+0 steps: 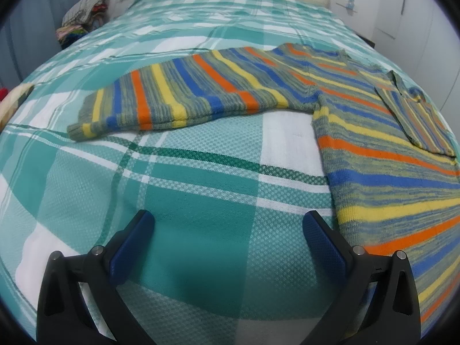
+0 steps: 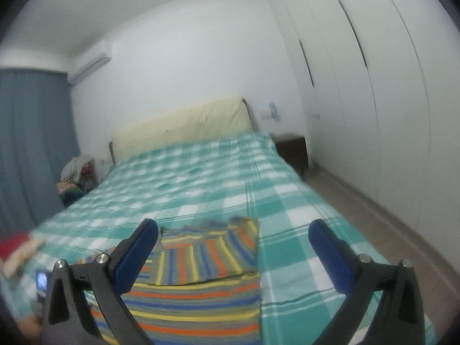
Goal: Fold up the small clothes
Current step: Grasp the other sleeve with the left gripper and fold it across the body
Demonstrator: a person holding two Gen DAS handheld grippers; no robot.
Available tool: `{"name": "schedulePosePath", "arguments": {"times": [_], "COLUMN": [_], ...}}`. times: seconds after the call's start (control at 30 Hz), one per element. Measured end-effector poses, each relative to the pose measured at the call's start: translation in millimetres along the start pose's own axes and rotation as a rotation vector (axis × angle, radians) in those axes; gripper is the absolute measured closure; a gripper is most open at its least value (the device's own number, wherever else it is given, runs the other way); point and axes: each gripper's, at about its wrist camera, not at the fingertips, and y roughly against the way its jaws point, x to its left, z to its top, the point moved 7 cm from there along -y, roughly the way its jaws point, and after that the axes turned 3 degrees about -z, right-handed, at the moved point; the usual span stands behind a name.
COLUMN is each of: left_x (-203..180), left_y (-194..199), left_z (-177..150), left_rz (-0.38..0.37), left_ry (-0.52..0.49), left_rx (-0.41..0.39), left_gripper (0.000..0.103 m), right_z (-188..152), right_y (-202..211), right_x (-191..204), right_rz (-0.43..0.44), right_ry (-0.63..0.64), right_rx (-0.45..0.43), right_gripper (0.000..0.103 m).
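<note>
The left gripper hung spread and empty over the bed; the right gripper likewise. The striped sweater lay ahead-right, soft, floppy; its outstretched sleeve cuff looked graspable.

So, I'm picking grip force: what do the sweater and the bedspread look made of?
Sweater: knitted yarn, probably wool or acrylic, matte and soft; fine ribbed stitch rows show in the stripes. Bedspread: woven fabric, likely cotton, matte; a waffle-like grid texture shows up close. Fibre can't be told for sure.
</note>
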Motion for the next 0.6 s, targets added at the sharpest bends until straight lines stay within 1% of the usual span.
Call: {"name": "schedulePosePath", "arguments": {"times": [0.03, 0.07, 0.1, 0.17, 0.2, 0.23, 0.27, 0.3, 0.33, 0.4, 0.43, 0.47, 0.5, 0.53, 0.57, 0.6], "left_x": [2, 3, 3, 5, 7, 12, 20, 36, 54, 96, 119, 141, 153, 166, 169, 170], "left_y": [0, 0, 2, 12, 20, 35, 51, 68, 77, 82, 75, 60, 47, 27, 17, 3], "left_z": [-1, -1, -1, -3, -1, 7, 23, 45, 63, 94, 107, 116, 118, 118, 117, 114], "left_rz": [-0.012, -0.018, -0.021, -0.038, -0.07, -0.136, -0.209, -0.266, -0.279, -0.287, -0.276, -0.254, -0.231, -0.204, -0.198, -0.2], "left_ry": [0.011, 0.02, 0.022, 0.028, 0.048, 0.077, 0.107, 0.147, 0.183, 0.262, 0.298, 0.327, 0.342, 0.355, 0.358, 0.356], "left_rx": [-0.002, 0.006, 0.028, 0.111, 0.142, 0.147, 0.123, 0.086, 0.059, 0.016, 0.014, 0.044, 0.08, 0.139, 0.166, 0.201], "left_gripper": [0.0, 0.0, 0.0, 0.003, 0.009, 0.01, 0.011, 0.006, 0.002, 0.001, 0.001, 0.003, 0.004, 0.005, 0.01, 0.02], "right_z": [-6, -13, -16, -20, -20, -19, -16, -15, -14, -13, -14, -16, -18, -19, -21, -22], "right_y": [-4, -11, -13, -17, -16, -15, -14, -13, -12, -13, -15, -18, -19, -23, -24, -25], "right_x": [2, 4, 3, -2, -6, -8, -11, -14, -16, -20, -20, -19, -17, -14, -11, -8], "right_rz": [0.001, 0.012, 0.021, 0.037, 0.038, 0.037, 0.036, 0.032, 0.028, 0.021, 0.021, 0.027, 0.034, 0.043, 0.046, 0.05], "right_ry": [0.014, 0.023, 0.019, -0.013, -0.027, -0.032, -0.037, -0.04, -0.044, -0.055, -0.061, -0.065, -0.066, -0.061, -0.054, -0.046], "right_rx": [0.018, 0.059, 0.079, 0.105, 0.106, 0.103, 0.095, 0.087, 0.08, 0.08, 0.087, 0.098, 0.107, 0.118, 0.123, 0.127], "right_gripper": [0.0, 0.0, 0.0, 0.0, 0.0, 0.0, 0.0, 0.0, 0.0, 0.0, 0.0, 0.0, 0.0, 0.0, 0.0, 0.0]}}
